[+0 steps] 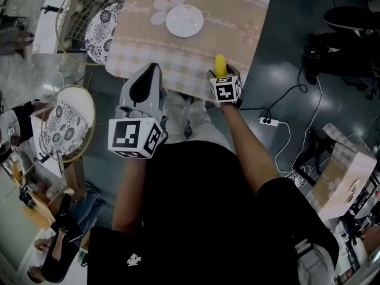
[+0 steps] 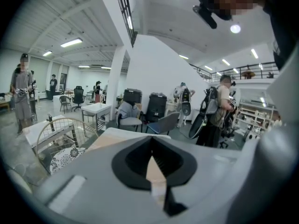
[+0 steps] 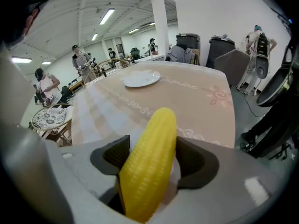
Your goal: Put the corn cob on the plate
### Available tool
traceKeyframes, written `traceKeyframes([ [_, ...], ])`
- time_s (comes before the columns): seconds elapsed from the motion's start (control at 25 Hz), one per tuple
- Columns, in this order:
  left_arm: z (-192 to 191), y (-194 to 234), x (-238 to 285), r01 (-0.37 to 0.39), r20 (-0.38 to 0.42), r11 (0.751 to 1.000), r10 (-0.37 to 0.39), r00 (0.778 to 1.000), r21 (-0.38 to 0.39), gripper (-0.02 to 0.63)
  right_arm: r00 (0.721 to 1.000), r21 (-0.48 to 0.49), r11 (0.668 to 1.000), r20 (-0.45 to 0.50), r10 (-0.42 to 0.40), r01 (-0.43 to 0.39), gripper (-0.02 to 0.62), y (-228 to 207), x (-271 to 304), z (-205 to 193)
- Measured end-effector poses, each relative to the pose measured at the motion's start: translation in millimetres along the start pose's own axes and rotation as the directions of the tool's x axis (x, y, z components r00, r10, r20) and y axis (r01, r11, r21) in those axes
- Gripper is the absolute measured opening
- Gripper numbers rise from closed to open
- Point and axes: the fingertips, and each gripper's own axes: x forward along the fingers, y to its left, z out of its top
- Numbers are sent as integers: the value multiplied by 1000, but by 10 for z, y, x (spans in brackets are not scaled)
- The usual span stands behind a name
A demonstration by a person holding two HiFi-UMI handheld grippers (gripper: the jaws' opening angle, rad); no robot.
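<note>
The ribbed, bright yellow corn cob [image 3: 154, 125] is sitting between the right gripper's [image 3: 152, 147] spread jaws (unclamped) at the near edge of the beige checked tablecloth [image 3: 196, 101], well apart from the white plate [image 3: 141, 80]. The left gripper [image 2: 152, 158] is hanging clenched and empty. People are standing about the bright hall.

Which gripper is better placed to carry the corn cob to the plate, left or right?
Right. The corn cob sits between the open jaws of the right gripper, facing the plate; the left gripper is shut and empty.
</note>
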Motion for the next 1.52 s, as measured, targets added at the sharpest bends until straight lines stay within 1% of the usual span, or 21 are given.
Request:
traceKeyframes([
  [0.2,8,52,53,15,1,1000,-15,1000,-5,9,999,-31,998,1,-48,48,304,-27,-14,3],
  [0.4,37,114,159,29,2,1000,-29,1000,-12,8,998,-27,998,1,-58,58,301,-44,-25,13],
  [0.6,26,176,253,53,-8,999,-53,999,-14,9,998,-21,998,-3,-65,65,285,-57,-31,31],
  [0.8,46,277,338,67,-8,998,-67,998,-21,8,997,-34,996,-1,-80,80,267,-70,-21,76],
  [1.0,106,394,412,71,-6,997,-72,997,-25,9,997,-46,996,15,-81,82,256,-102,3,293],
  [1.2,142,505,477,70,-9,997,-71,997,-32,8,997,-23,997,37,-70,71,256,-95,93,554],
  [1.52,146,862,502,30,-22,998,-31,999,-53,8,997,-32,999,65,-42,44,256,21,325,1069],
])
